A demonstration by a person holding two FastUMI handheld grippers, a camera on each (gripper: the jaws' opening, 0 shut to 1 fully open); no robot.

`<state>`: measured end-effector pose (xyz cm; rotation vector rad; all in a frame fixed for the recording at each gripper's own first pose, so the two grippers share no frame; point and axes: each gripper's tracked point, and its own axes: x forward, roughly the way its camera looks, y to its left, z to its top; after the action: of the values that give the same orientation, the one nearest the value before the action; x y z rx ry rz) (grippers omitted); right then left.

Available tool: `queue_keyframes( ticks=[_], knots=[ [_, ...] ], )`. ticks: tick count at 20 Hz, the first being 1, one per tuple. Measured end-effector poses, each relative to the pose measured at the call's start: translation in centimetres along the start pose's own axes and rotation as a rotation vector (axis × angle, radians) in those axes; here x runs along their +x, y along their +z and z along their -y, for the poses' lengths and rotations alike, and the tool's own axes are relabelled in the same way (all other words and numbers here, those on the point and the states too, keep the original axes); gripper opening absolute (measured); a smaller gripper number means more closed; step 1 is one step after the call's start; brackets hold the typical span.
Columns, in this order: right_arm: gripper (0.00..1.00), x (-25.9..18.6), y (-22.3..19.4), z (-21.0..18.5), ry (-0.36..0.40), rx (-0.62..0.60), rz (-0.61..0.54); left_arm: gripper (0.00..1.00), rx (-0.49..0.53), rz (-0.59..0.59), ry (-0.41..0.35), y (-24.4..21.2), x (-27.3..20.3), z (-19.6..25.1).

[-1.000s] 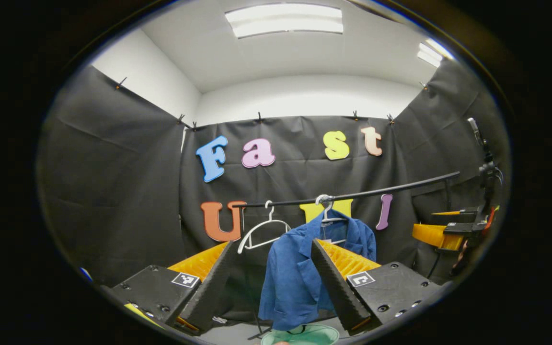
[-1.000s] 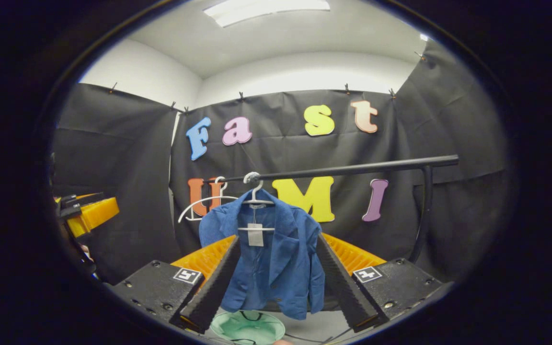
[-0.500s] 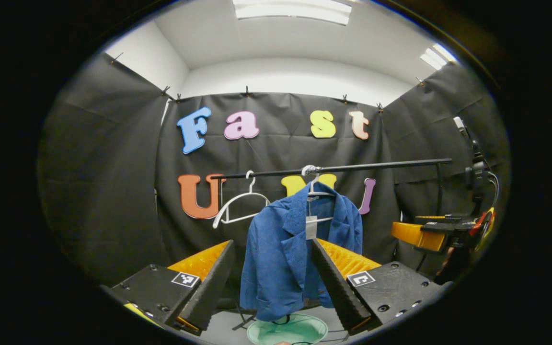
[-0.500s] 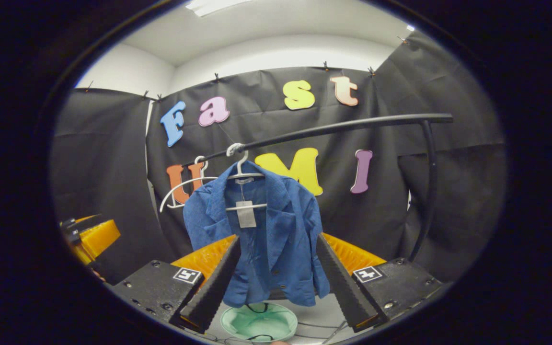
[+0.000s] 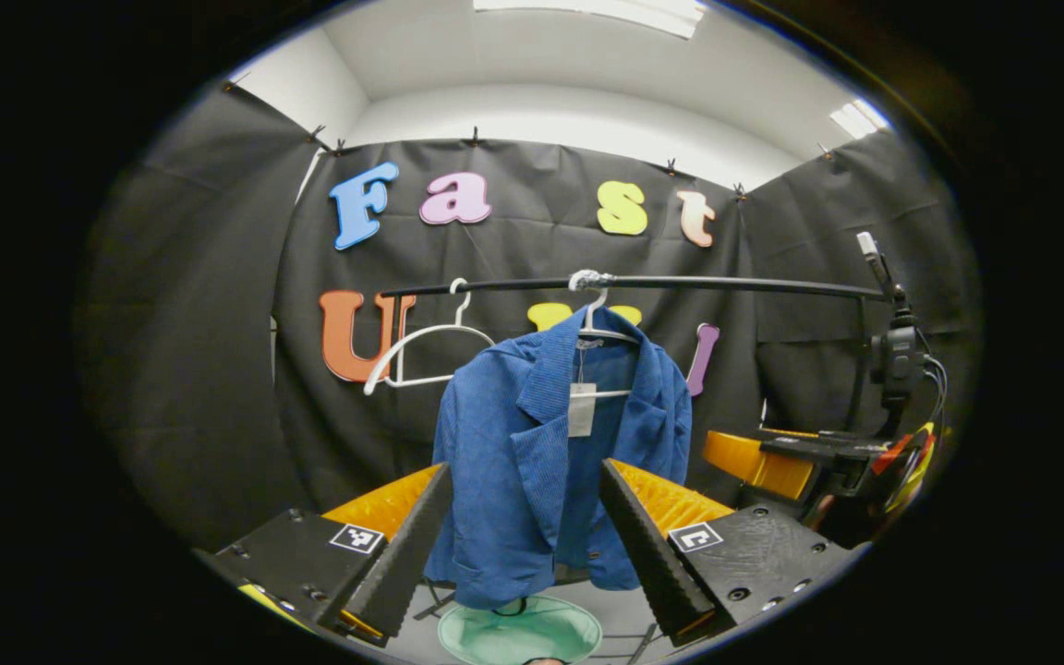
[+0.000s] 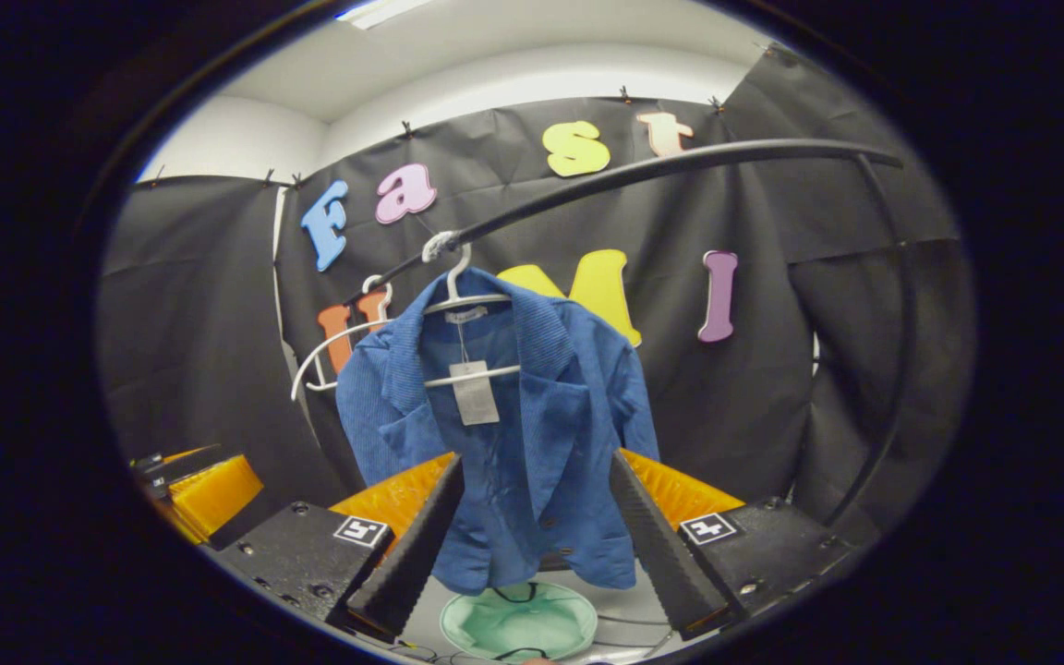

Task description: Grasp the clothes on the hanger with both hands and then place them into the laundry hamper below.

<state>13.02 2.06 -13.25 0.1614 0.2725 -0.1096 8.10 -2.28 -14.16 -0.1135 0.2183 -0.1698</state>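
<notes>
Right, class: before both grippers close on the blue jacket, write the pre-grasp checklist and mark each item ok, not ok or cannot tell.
1. Left gripper open: ok, fingers spread.
2. Right gripper open: ok.
3. Blue jacket on its hanger on the rail: ok.
4. Jacket framed between each gripper's fingers: ok in both views.
5. Fingers touching the fabric: cannot tell; depth unclear.
6. Green hamper below the jacket: ok, its opening shows under the hem.
</notes>
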Motion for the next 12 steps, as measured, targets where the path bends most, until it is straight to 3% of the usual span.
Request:
queue_keyframes(
  ticks=[4, 5, 6, 12],
  knots=[
    [1.00, 5.7, -1.7, 0.9, 0.031, 0.027, -0.066, 1.00, -0.005, -0.023, 0.036, -1.6, 3.5, 0.4],
    [0.97, 6.9, -1.8, 1.2, 0.037, 0.029, -0.078, 0.96, -0.006, -0.029, 0.049, -1.9, 4.5, 0.2],
    [0.97, 7.9, -1.8, 1.4, 0.045, 0.031, -0.088, 1.00, -0.014, -0.037, 0.063, -2.2, 5.6, 0.0],
    [0.97, 13.5, -1.6, 2.3, 0.065, 0.009, -0.129, 1.00, -0.089, -0.116, 0.065, -4.6, 11.0, 0.6]
  ],
)
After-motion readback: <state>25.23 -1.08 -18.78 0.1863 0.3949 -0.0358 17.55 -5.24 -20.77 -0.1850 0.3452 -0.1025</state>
